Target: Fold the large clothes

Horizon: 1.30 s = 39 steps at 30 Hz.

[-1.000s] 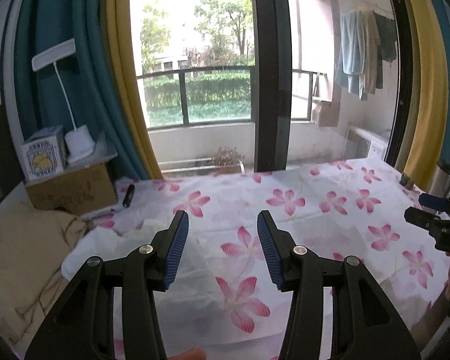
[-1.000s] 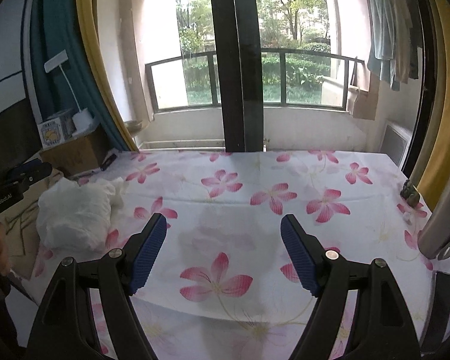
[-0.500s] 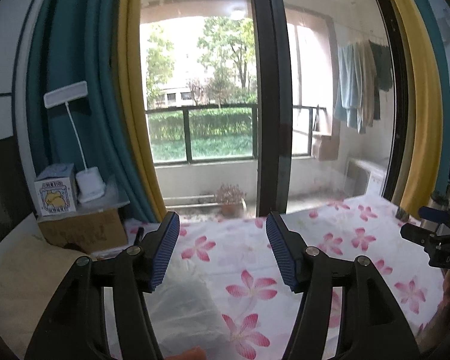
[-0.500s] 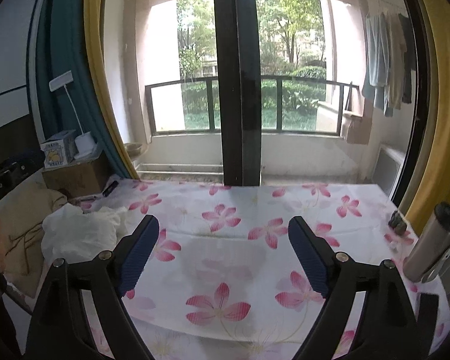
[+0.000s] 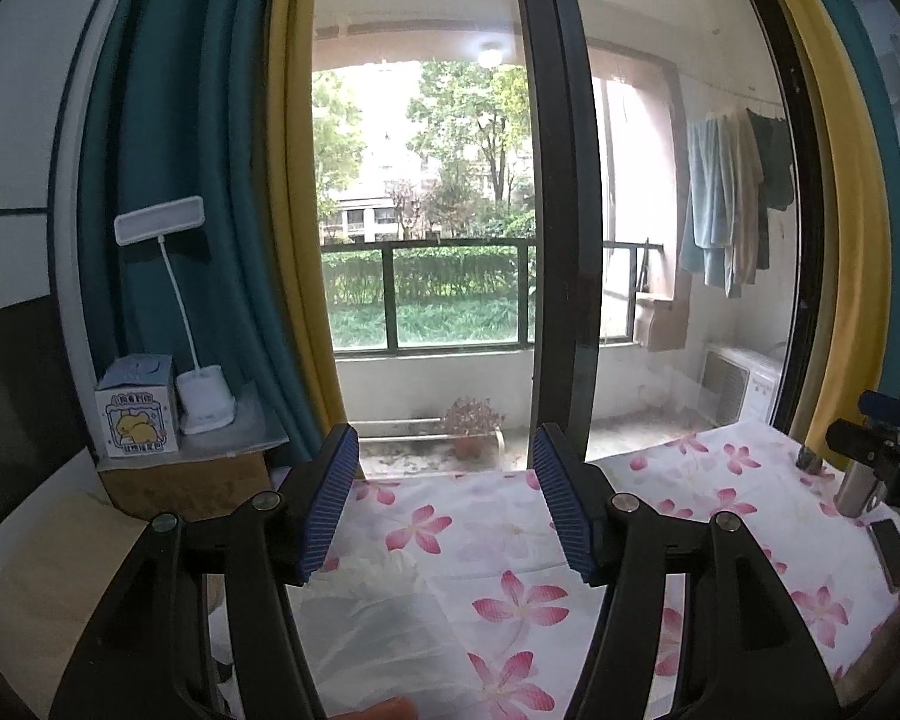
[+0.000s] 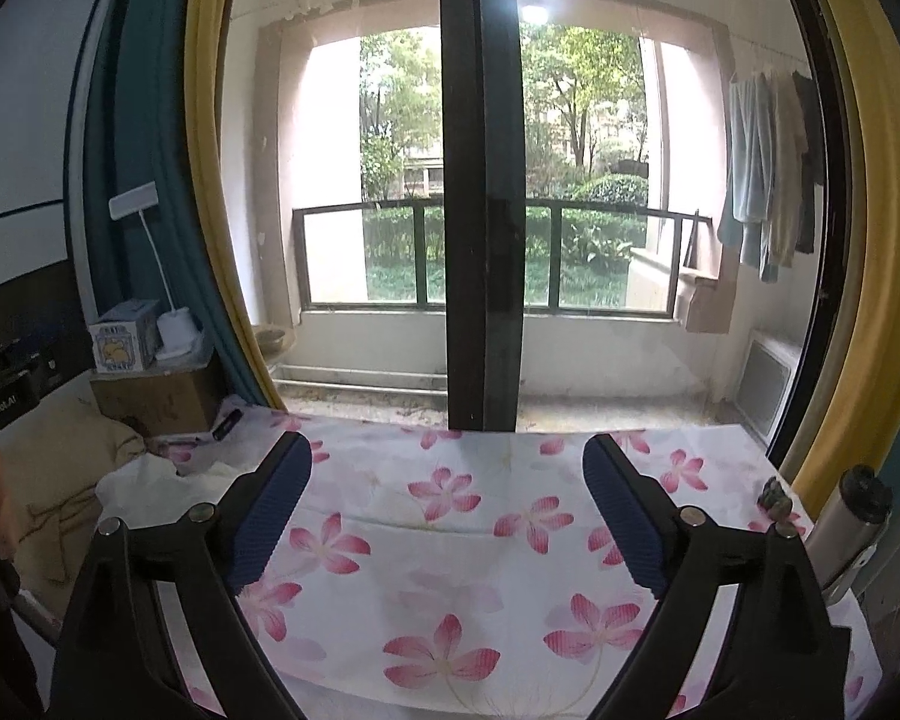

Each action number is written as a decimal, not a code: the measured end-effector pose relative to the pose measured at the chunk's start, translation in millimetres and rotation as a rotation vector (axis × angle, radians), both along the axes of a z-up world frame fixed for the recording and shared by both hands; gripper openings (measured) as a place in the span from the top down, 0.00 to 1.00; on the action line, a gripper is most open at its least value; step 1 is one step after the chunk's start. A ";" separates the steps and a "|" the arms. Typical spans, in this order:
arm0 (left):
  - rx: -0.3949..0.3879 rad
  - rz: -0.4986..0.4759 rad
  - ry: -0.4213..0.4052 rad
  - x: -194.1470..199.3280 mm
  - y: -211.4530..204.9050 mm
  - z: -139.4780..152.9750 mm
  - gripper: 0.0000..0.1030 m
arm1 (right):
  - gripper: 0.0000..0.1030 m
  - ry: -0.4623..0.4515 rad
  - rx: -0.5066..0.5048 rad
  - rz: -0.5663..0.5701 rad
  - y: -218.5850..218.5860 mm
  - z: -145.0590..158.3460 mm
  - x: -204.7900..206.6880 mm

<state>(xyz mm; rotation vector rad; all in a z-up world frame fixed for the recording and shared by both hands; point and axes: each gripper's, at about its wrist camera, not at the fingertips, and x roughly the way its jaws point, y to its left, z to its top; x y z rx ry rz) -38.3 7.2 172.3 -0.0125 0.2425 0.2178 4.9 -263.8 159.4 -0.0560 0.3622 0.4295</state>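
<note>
A crumpled white garment (image 5: 378, 618) lies on the left part of the table with the pink-flower cloth (image 5: 720, 504). It shows below my left gripper (image 5: 444, 510), which is open, empty and raised above the table, tilted up towards the window. In the right wrist view the garment (image 6: 168, 480) is at the far left of the flowered table (image 6: 450, 540). My right gripper (image 6: 447, 516) is open and empty, held above the table's middle. The right gripper also shows at the right edge of the left wrist view (image 5: 882, 450).
A cardboard box (image 5: 186, 480) with a small carton (image 5: 138, 414) and a white desk lamp (image 5: 207, 402) stands at the left. A steel bottle (image 6: 846, 528) and a phone (image 5: 888, 546) are at the table's right edge. A glass balcony door is behind.
Both grippers have risen and tilted upward, so more window and less table shows. Both stay open and empty. The garment has not moved.
</note>
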 end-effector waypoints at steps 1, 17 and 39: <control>-0.002 0.001 -0.006 -2.4 1.4 1.6 0.38 | 0.11 -0.007 0.003 0.000 1.0 3.2 -2.3; -0.012 0.061 -0.075 -52.0 25.6 8.2 0.36 | 0.05 -0.125 0.019 0.002 11.4 29.4 -52.5; -0.053 0.080 -0.040 -69.3 45.7 -18.3 0.36 | 0.04 -0.098 0.024 -0.021 17.2 8.2 -63.3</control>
